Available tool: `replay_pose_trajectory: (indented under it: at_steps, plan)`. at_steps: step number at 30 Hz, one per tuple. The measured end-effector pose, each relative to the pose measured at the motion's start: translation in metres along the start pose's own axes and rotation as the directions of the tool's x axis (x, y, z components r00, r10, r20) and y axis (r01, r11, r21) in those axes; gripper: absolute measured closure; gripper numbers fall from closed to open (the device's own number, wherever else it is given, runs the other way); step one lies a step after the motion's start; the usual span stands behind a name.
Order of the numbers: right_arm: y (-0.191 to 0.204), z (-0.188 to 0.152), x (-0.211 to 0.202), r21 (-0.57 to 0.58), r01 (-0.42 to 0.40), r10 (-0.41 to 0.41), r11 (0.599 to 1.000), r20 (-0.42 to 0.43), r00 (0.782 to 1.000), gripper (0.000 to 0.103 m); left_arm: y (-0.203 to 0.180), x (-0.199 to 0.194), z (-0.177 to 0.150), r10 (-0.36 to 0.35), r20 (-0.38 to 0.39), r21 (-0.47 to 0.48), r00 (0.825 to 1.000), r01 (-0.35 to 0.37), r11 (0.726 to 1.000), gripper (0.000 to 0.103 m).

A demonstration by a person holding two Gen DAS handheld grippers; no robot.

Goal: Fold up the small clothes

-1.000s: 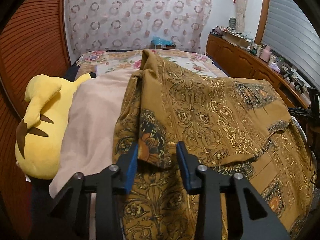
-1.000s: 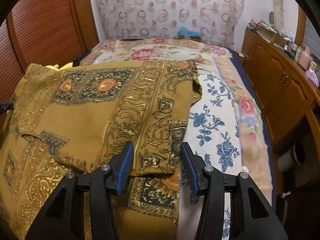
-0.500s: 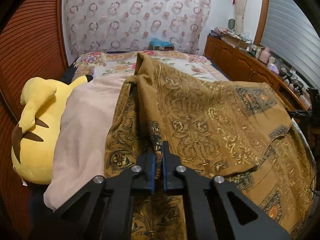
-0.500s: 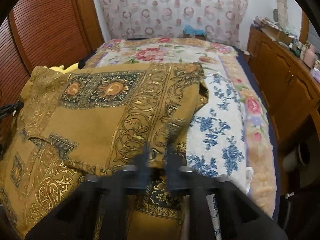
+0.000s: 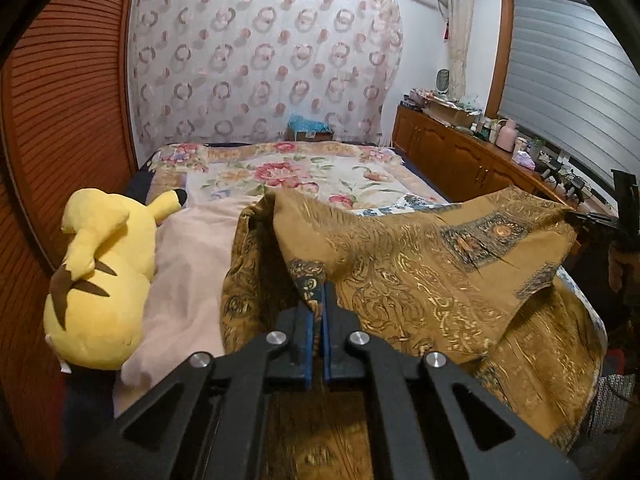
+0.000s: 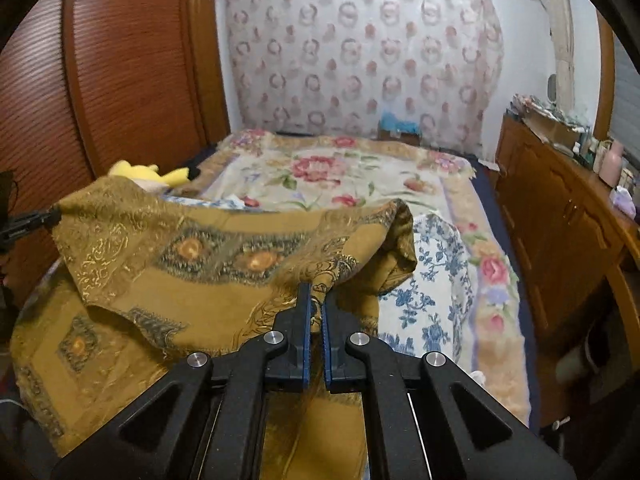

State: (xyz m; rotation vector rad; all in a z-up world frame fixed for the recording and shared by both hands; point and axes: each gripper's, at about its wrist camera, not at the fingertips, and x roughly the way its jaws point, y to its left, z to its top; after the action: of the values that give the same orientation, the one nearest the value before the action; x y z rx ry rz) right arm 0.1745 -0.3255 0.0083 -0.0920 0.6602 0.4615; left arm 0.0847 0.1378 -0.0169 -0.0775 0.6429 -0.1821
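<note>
A mustard-brown, gold-patterned garment (image 5: 420, 276) drapes over the blue-and-white floral cloth (image 6: 436, 280), hiding most of it, and runs past the frame's 6 o'clock edge behind the left gripper (image 5: 319, 308). From the right wrist, a yellow plush toy (image 6: 140, 172) at 10 o'clock shows only its top. Small items crowding the wooden sideboard (image 5: 460, 152) at 2 o'clock are too small to identify.

The brown garment (image 5: 420, 280) was thin woven cloth with faintly shiny gold print. The tongs (image 5: 319, 320) were matt black plastic, blue rubbery pads (image 6: 306, 340), bright metal screws.
</note>
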Motion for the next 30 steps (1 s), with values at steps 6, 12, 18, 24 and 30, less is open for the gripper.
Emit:
replay_pose_trajectory:
  at_steps: [6, 12, 18, 24, 30]
  plan:
    - [0.016, -0.032, -0.05, 0.002, -0.009, 0.009, 1.0, 0.023, 1.0, 0.102, -0.004, -0.041, -0.035, -0.019, 0.014, -0.02, 1.0, 0.02, 1.0, 0.102]
    - [0.028, -0.07, -0.072, 0.013, -0.019, 0.02, 1.0, -0.005, 1.0, 0.102, -0.009, -0.066, -0.069, -0.039, -0.003, -0.034, 0.999, 0.039, 0.999, 0.102]
    - [0.028, -0.092, -0.091, 0.015, -0.005, 0.005, 1.0, -0.042, 0.999, 0.102, -0.02, -0.08, -0.086, -0.035, -0.02, -0.027, 0.999, 0.035, 0.999, 0.102]
    - [0.028, -0.113, -0.091, 0.032, 0.001, 0.002, 0.999, -0.089, 0.996, 0.101, -0.028, -0.071, -0.1, -0.012, -0.066, -0.011, 0.998, 0.011, 1.0, 0.102]
    - [0.023, -0.131, -0.069, 0.072, 0.004, 0.005, 0.997, -0.133, 0.991, 0.101, -0.024, -0.061, -0.107, -0.018, -0.091, -0.032, 0.996, 0.015, 0.999, 0.102]
